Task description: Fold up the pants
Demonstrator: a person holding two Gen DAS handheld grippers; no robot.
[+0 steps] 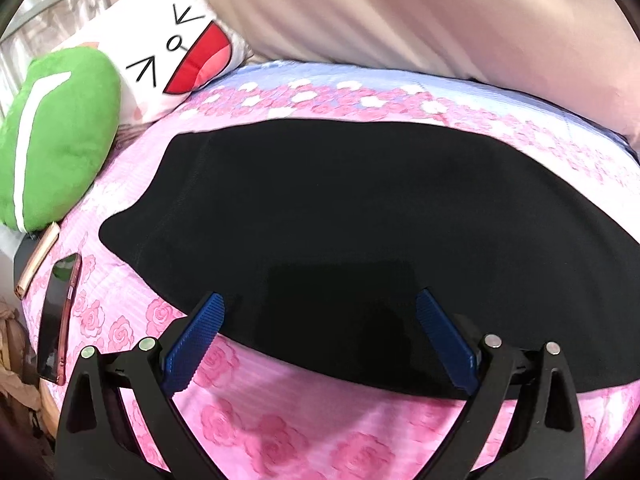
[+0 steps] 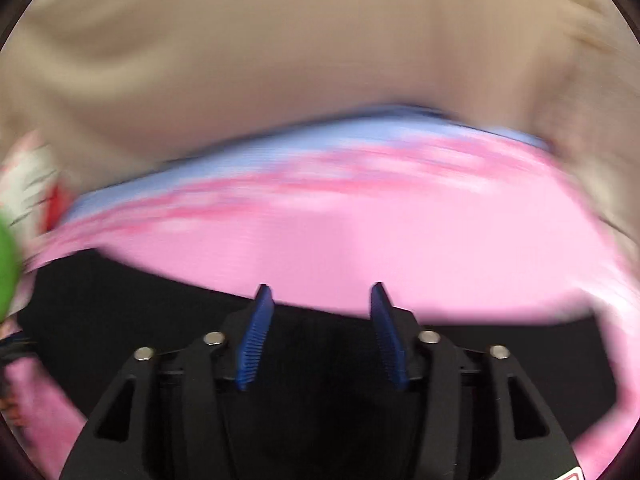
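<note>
Bed: a pink rose-print sheet (image 1: 304, 412) with a blue band along the far side covers it, a beige quilt (image 1: 420, 16) heaped beyond.

Pants: black pants (image 1: 340, 216) lie flat across the sheet, their long axis running left to right in the left wrist view, one narrowed end toward the pillows at left; whether they are already doubled over cannot be told.

Pillows: a green cushion (image 1: 52, 136) and a white cartoon-face pillow (image 1: 176, 52) sit at the far left, apart from the cloth.

Left gripper: the left gripper (image 1: 320, 304) hovers at the near long edge, jaws spread wide, nothing between them; the cloth lies straight ahead.

Right gripper: the right gripper (image 2: 320, 292) is partly open and empty, over black cloth with its fingertips at the pants' far edge; this view is blurred.

Key relation: both grippers stand square to the long axis; judged from this, the left is better placed to take the near edge.

Phone: a phone (image 1: 60, 316) rests near the sheet's left edge.
</note>
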